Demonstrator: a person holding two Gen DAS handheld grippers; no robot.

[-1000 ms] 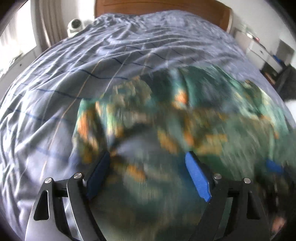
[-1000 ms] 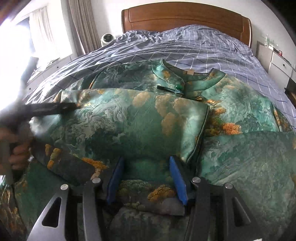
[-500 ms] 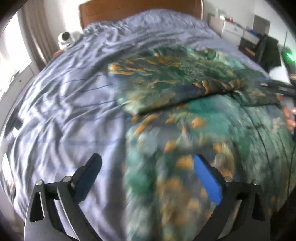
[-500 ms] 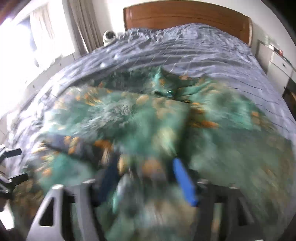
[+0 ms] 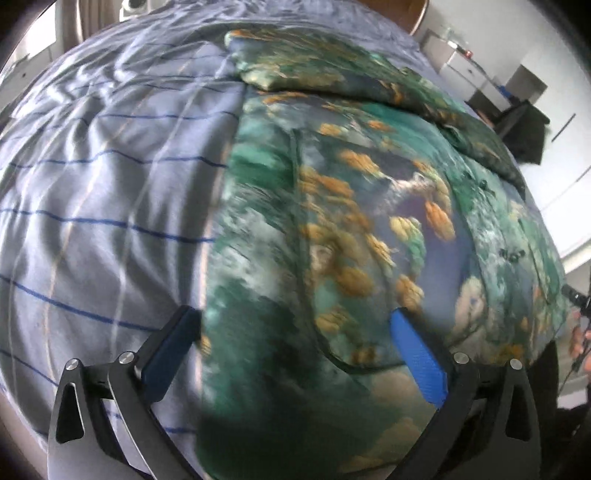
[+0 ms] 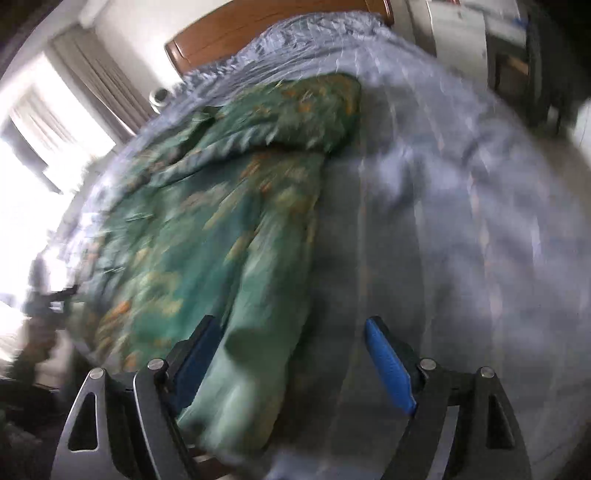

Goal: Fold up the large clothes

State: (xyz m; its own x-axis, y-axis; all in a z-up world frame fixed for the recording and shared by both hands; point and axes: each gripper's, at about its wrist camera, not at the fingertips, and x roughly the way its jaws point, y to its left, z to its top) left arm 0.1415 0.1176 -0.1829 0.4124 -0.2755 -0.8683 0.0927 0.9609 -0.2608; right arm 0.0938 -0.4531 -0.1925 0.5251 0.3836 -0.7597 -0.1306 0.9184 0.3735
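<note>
A large green garment [image 5: 351,221] printed with orange and white landscape patterns lies spread on the bed, its upper part folded over. My left gripper [image 5: 293,314] stands wide open above the garment's near left edge; the cloth lies below the pads and is not pinched. In the blurred right wrist view the garment [image 6: 207,221] fills the left half. My right gripper [image 6: 291,321] hovers over its near right edge, jaws opening, with pale green cloth lying between the fingers but not pressed. A hand [image 5: 580,336] with the other gripper shows at the right rim.
A grey-blue checked bedspread [image 5: 110,184] covers the bed and lies bare right of the garment [image 6: 461,221]. A wooden headboard [image 6: 258,33] stands at the far end. White drawers [image 5: 461,66] and a dark chair [image 5: 524,129] stand beside the bed. A bright curtained window [image 6: 74,110] is on the left.
Both grippers let go of the folded cloth and opened. The left swept to the garment's lower left edge. The right swung fast to the lower right edge and rolled.
</note>
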